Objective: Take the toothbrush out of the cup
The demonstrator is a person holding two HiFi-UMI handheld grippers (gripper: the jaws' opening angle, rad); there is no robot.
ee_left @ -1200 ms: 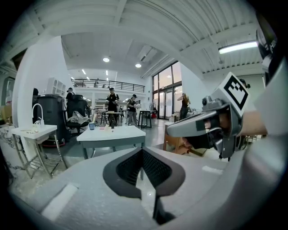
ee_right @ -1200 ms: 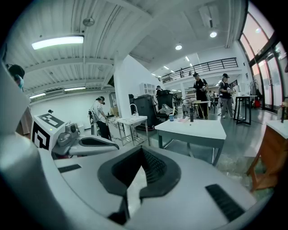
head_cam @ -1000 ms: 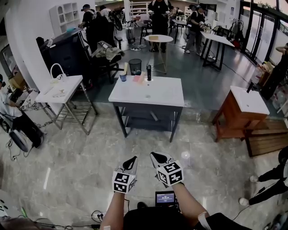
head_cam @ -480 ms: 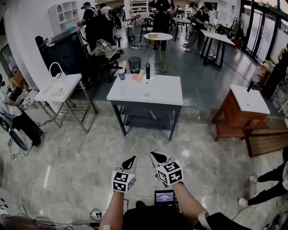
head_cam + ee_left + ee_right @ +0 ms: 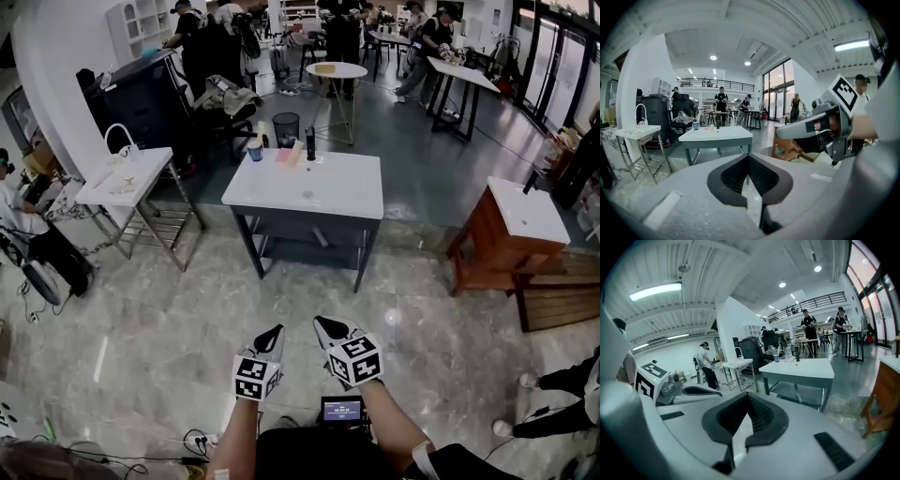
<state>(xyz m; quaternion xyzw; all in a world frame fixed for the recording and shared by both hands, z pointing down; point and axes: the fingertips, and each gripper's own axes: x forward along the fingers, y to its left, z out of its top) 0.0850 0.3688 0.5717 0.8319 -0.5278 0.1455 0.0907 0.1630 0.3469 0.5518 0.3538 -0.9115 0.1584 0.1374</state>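
Workshop table with the cup looms slightly nearer than before.

The white table bears a blue cup, pink item and dark upright object.

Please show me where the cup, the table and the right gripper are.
cup (image 5: 255, 152), head view, its blue side.
table (image 5: 339, 192), head view, bare white top.
right gripper (image 5: 320, 324), head view, between the tips of its closed fingers.

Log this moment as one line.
stage: cup not yet reached | left gripper: jaws shut, empty | right gripper: jaws shut, empty | cup: far left corner of table, well ahead of both grippers
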